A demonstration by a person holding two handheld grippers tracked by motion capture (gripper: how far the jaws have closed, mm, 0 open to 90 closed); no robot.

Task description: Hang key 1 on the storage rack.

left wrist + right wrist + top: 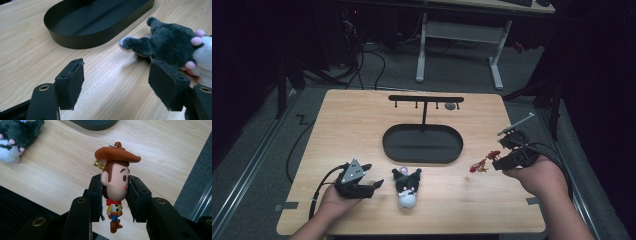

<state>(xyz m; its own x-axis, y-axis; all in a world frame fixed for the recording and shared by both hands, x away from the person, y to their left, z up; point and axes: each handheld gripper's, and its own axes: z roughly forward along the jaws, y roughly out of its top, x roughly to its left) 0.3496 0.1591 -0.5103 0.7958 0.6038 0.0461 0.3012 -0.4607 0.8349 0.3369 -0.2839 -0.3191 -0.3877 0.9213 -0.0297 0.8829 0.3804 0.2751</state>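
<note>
Right of the tray [422, 145], the right gripper [115, 195] clamps a cowboy keychain [116, 182] by its head; near the tray's front, the left gripper [116, 85] gapes empty beside a plush [172, 45].

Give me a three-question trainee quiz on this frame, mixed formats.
1. True or false: the right hand-held gripper is shut on the small cowboy figurine keychain with a brown hat.
2. The left hand-held gripper is: A) open beside the black-and-white plush toy; B) clamped on the plush; C) inside the tray.
3. Fill in: the black oval metal tray forms the base of a black T-shaped ____ with hooks.

Key: 1 true; 2 A; 3 stand.
</note>
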